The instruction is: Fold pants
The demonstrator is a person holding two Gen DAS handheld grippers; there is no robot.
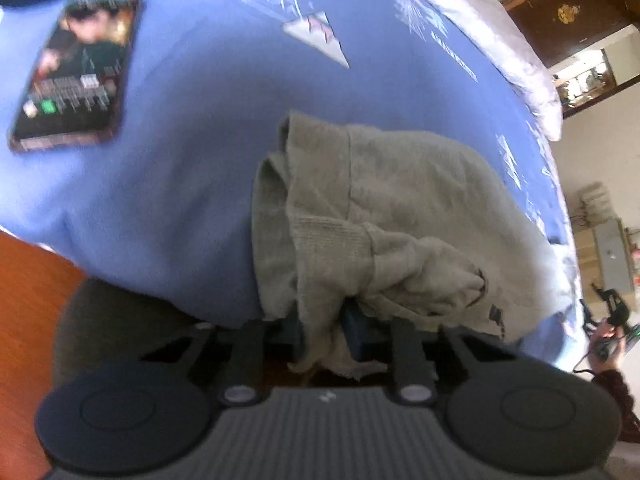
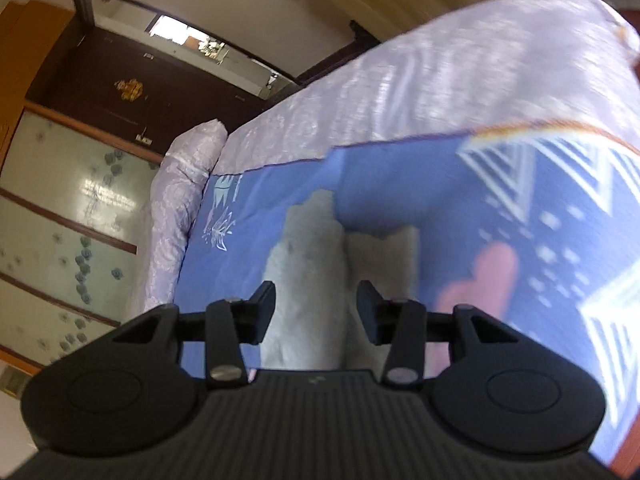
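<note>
With the left claw (image 1: pixel 326 330) pinched on the near edge of the grey pants (image 1: pixel 384 220) bunched on the blue bedspread (image 1: pixel 192 128), and the right claw (image 2: pixel 316 308) open, gripping nothing, the thin hold could slip and undo the fold.

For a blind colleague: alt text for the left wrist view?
The left gripper pinches the near edge of grey pants bunched on a blue bedsheet. A dark printed card lies far left.
</note>
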